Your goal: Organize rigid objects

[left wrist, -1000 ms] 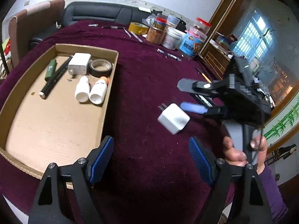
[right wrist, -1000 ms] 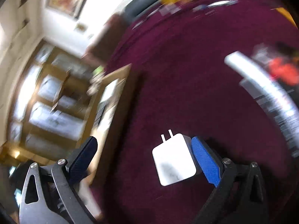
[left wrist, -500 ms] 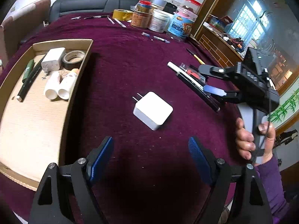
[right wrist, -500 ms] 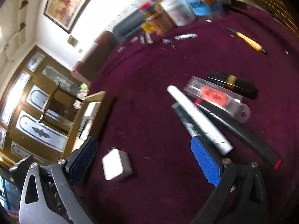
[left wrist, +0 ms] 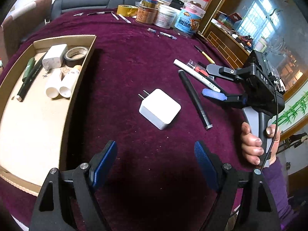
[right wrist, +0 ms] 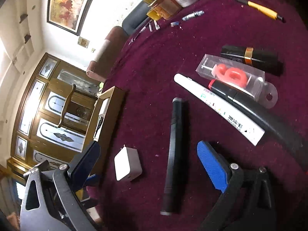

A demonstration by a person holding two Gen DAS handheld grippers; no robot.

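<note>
A white plug charger lies on the purple tablecloth, just ahead of my open, empty left gripper; it also shows in the right wrist view. A black pen lies to its right. My right gripper is open and empty, hovering over the black pen; it shows in the left wrist view. Beyond it lie a white marker, a black marker with a red end, a clear pack with a red piece and a black-gold tube.
A cardboard tray at the left holds a second white charger, a tape roll, two white bottles and dark pens. Jars and tubs stand at the far edge. A yellow pen lies far right.
The right gripper let go of the white charger, pulled back to the right and now hovers over the black pen. The left gripper moved closer to the charger.
</note>
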